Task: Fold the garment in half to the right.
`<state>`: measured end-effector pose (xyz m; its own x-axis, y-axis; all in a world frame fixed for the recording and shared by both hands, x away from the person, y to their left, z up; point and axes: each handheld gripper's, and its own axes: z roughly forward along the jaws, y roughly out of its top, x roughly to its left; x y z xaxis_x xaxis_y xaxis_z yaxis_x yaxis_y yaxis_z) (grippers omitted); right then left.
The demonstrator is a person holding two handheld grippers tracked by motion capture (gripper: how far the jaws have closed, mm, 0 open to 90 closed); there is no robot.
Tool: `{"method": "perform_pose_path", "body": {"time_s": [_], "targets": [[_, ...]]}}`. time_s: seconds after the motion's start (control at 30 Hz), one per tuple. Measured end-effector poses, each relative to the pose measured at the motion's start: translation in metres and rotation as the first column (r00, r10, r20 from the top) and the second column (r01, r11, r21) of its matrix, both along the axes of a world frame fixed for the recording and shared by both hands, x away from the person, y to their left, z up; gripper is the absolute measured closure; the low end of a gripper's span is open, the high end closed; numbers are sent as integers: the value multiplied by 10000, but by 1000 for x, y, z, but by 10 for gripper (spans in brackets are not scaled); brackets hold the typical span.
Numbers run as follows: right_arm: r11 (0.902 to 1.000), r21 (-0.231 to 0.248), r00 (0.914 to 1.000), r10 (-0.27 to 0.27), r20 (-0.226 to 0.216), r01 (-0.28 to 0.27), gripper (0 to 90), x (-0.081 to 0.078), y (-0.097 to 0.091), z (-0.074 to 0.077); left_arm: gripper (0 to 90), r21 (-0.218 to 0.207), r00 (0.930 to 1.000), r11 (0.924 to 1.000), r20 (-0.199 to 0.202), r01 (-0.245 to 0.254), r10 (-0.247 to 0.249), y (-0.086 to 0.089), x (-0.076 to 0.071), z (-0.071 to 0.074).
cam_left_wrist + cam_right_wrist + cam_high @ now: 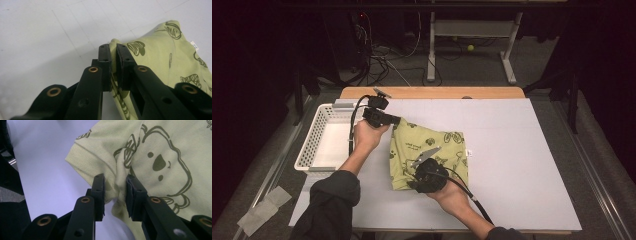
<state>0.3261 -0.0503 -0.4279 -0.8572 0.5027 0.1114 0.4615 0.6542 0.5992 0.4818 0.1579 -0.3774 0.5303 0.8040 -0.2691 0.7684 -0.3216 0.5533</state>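
Soft, light, limp knit garment (429, 155): sags and folds wherever unsupported, no risk of breakage. Best taken at hems and corners. Pale green, dark cartoon print, ribbed sleeve hem, small white tag. Lies folded mid-surface (512, 165), right of the white basket (319, 131). Left gripper (113, 51) fingers pinched on its far corner; right gripper (115, 185) fingers clamped on bunched fabric beside the sleeve.
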Motion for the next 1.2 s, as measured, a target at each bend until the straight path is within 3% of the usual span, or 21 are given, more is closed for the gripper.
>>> {"method": "perform_pose_path", "body": {"time_s": [0.17, 0.33, 0.87, 1.2], "targets": [[9998, 164, 10000, 67, -23, -66, 722, 2, 8, 4, 801, -31, 9999, 9999, 7, -167, 167, 10, -1, 2], [9996, 263, 9999, 97, -79, -95, 721, 2, 12, -1, 797, 74, 9998, 9998, -60, -167, 167, 11, -2, -2], [9943, 962, 9989, -463, -65, 467, 721, -1, -16, -6, 797, -283, 9991, 9990, 256, 337, -329, -31, 1, 2], [9907, 1130, 9971, -756, -48, 757, 721, -2, -31, -4, 797, -97, 9969, 9978, 436, 656, -652, -55, 5, 10]]}}
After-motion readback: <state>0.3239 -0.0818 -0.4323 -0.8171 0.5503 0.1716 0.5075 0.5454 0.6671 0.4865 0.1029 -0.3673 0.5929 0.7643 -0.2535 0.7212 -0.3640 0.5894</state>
